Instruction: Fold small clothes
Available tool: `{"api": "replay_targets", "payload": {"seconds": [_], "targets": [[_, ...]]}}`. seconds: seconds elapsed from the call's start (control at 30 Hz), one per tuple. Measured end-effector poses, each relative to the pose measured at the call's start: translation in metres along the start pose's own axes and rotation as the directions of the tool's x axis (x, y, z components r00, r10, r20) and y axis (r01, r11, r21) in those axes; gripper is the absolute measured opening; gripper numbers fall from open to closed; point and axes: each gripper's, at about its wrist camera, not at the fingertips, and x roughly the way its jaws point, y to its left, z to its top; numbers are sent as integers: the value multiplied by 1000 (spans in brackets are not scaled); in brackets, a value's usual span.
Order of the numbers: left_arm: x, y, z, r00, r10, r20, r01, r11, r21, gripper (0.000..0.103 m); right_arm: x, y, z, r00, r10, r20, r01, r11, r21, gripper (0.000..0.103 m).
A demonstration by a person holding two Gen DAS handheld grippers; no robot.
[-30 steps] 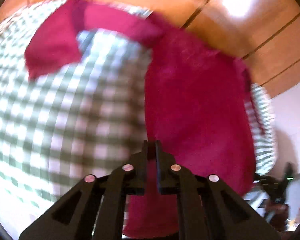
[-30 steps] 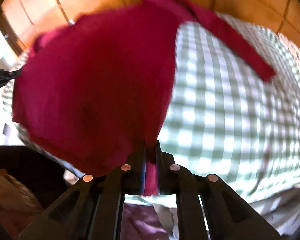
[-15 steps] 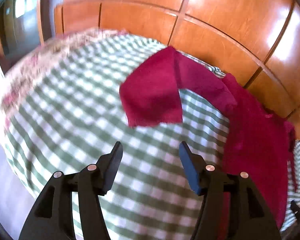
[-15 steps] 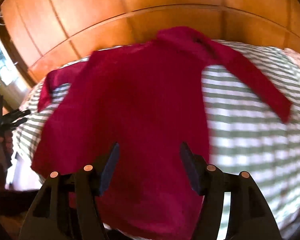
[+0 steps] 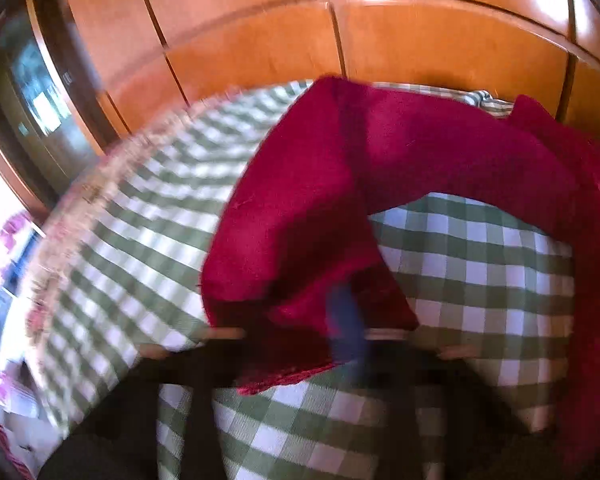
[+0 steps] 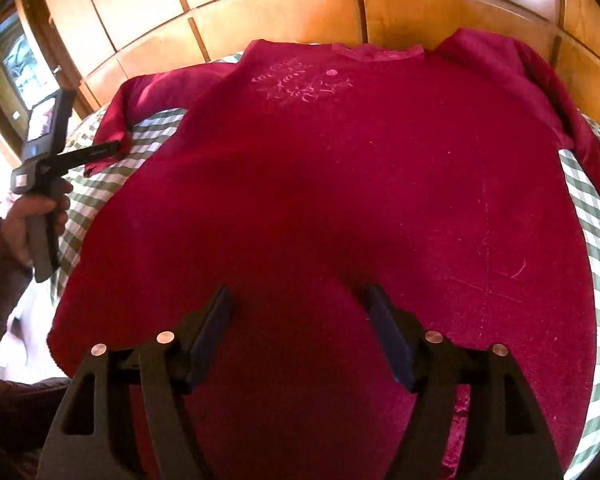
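Note:
A dark red long-sleeved top (image 6: pixel 340 184) lies spread flat on the green-checked cloth (image 6: pixel 596 216), chest print up, neck toward the wall. My right gripper (image 6: pixel 300 320) is open and empty above its hem. My left gripper (image 6: pixel 112 148) reaches the cuff of the left sleeve (image 6: pixel 140 100) in the right wrist view. In the left wrist view the sleeve (image 5: pixel 300 220) is folded back at the fingers; that view is blurred, and the left gripper (image 5: pixel 300 332) cannot be read as open or shut.
Orange wood wall panels (image 6: pixel 280 8) stand right behind the table. The checked cloth's fringed edge (image 5: pixel 60 240) drops off at the left. A hand (image 6: pixel 32 216) holds the left gripper's handle at the left side.
Both grippers let go of the top's hem, which now lies flat. The right gripper backed off and stays open. The left gripper swung over to the left sleeve's cuff.

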Motion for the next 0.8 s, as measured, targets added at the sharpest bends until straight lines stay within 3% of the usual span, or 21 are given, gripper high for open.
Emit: {"api": "replay_targets", "payload": {"seconds": [0.1, 0.13, 0.2, 0.3, 0.37, 0.47, 0.53, 0.67, 0.7, 0.73, 0.8], "targets": [[-17, 30, 16, 996, -86, 29, 89, 991, -100, 0, 2, -1, 0, 1000, -3, 9, 3, 1000, 7, 70], [-28, 50, 24, 989, -143, 41, 148, 976, -162, 0, 5, 2, 0, 1000, -4, 12, 4, 1000, 7, 71], [-41, 85, 36, 967, -246, 60, 253, 930, -265, 0, 6, 3, 1, 1000, -7, 14, 7, 1000, 3, 71], [-60, 147, 51, 927, -358, 116, 371, 821, -433, 0, 7, 4, 0, 1000, -11, 20, 11, 1000, 3, 71], [-63, 185, 58, 913, -385, 133, 395, 753, -526, 0, 7, 5, 0, 1000, -16, 24, 16, 1000, 3, 71], [-52, 214, 65, 930, -350, 115, 348, 732, -585, 0, 8, 7, 2, 999, -26, 24, 26, 1000, 1, 72], [-30, 231, 70, 933, -351, 84, 321, 699, -639, 0, 9, 8, 3, 999, -32, 21, 32, 999, -4, 73], [5, 235, 80, 965, -262, 20, 214, 740, -637, 0, 10, 10, 3, 999, -51, 20, 51, 999, -6, 73], [16, 232, 81, 981, -195, -19, 142, 773, -618, 0, 10, 11, 4, 998, -57, 20, 57, 998, -7, 73], [26, 233, 81, 987, -154, -45, 96, 791, -605, 0, 11, 12, 4, 998, -63, 20, 63, 998, -9, 73], [47, 234, 75, 986, -136, -101, 47, 795, -605, 0, 12, 14, 3, 997, -70, 19, 70, 997, -16, 76]]}}
